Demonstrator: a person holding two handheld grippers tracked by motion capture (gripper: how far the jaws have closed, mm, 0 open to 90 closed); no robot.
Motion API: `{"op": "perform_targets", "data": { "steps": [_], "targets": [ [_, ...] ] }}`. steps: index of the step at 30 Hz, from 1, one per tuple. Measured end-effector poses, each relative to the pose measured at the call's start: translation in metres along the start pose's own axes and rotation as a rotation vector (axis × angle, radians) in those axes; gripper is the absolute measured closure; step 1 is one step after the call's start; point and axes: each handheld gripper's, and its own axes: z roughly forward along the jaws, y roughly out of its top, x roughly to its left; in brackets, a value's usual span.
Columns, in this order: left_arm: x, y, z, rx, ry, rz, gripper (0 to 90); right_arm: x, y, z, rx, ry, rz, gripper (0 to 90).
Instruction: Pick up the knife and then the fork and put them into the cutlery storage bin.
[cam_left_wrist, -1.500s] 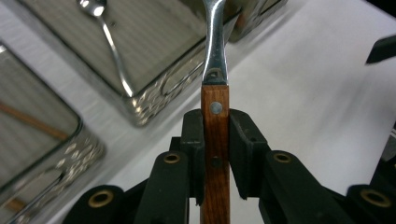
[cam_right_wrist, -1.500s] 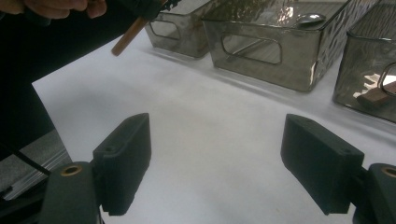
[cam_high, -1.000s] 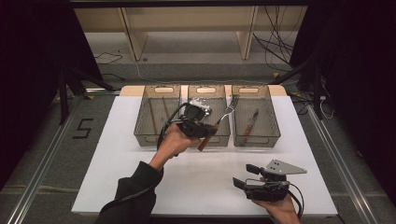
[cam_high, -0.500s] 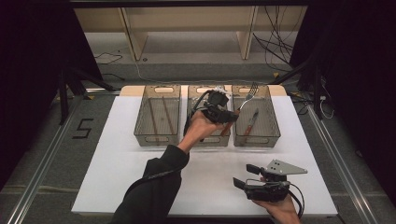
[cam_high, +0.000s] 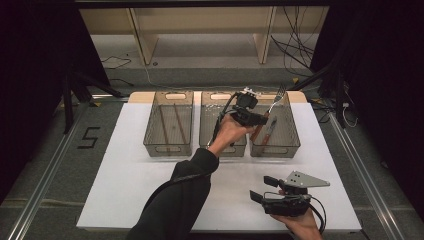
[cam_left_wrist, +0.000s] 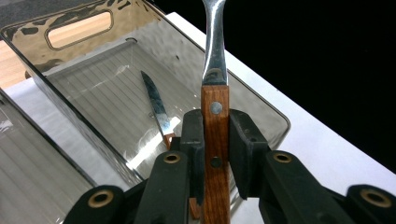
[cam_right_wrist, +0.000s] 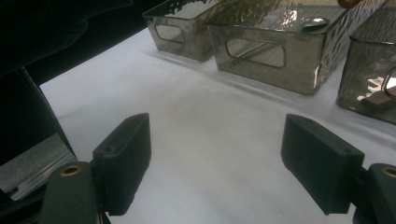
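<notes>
Wooden fork handle (cam_left_wrist: 215, 140) clamped between left claw (cam_left_wrist: 215, 149) pads, tines forward.

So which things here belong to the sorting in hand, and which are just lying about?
In the job:
- wooden-handled steel fork, clamped in left claw
- right-hand clear plastic bin
- wooden-handled knife in it

Lying about:
- left bin with sticks
- middle bin
- open right claw

Dark room, wood shelving (cam_high: 200, 30), grey floor (cam_high: 45, 165)
</notes>
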Motion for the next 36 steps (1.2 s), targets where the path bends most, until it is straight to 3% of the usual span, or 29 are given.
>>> {"op": "perform_targets", "data": {
  "steps": [17, 25, 28, 36],
  "targets": [
    [0.003, -0.001, 0.028, 0.008, 0.015, -0.023, 75.9, 0.001, 0.0, 0.0, -0.001, 0.009, 0.0, 25.2],
    [0.003, -0.007, 0.038, 0.034, 0.051, -0.017, 75.6, 0.001, 0.0, 0.0, -0.001, 0.011, -0.001, 25.2],
    [0.003, -0.009, 0.041, 0.047, 0.063, -0.034, 74.8, 0.0, 0.0, 0.0, -0.001, 0.01, 0.001, 25.2],
    [-0.002, -0.002, 0.029, 0.048, 0.053, -0.027, 46.1, 0.001, 0.0, 0.0, 0.0, 0.009, -0.002, 25.2]
  ]
}}
